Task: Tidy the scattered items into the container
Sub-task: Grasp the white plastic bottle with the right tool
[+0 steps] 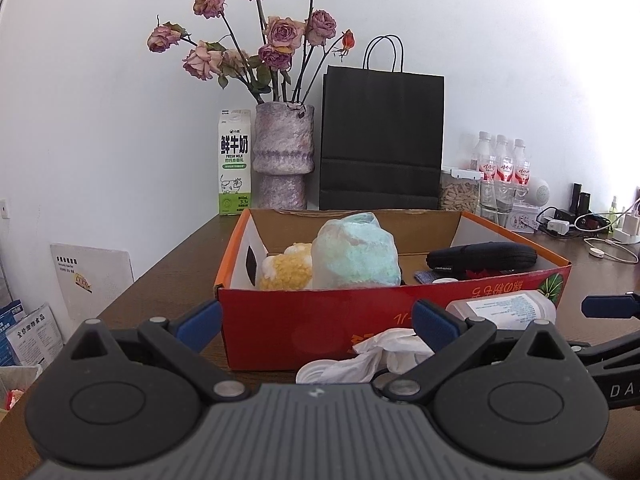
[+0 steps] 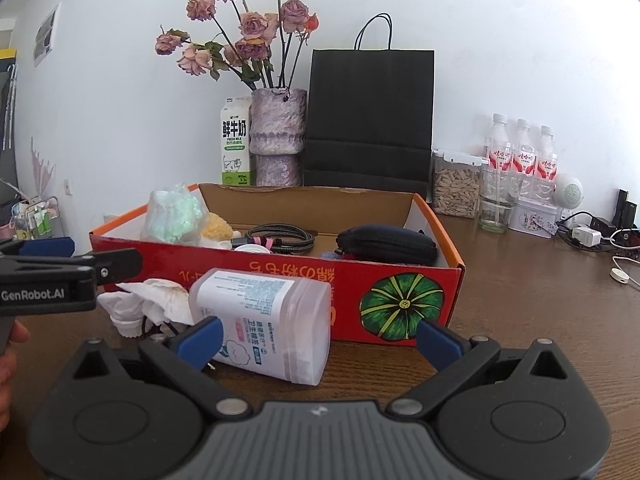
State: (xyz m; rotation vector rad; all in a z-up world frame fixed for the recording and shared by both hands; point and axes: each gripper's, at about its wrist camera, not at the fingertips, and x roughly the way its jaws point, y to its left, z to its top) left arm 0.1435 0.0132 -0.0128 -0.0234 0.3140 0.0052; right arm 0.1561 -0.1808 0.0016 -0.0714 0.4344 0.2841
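Your brown wooden table (image 2: 540,312) holds the red cardboard box (image 2: 280,292), already part filled. Still out, just in front of it: a translucent cotton-swab jar (image 2: 264,324) on its side and crumpled white tissue (image 1: 380,354). Your right gripper (image 2: 318,340), wide open and empty, brackets the jar; close next. The left gripper (image 1: 318,322) is equally spread, empty.

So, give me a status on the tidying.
Done: the teal bag, black pouch and cable are in the box. In hand: nothing; both tools are open. Left: the plastic jar and crumpled tissue on the table.
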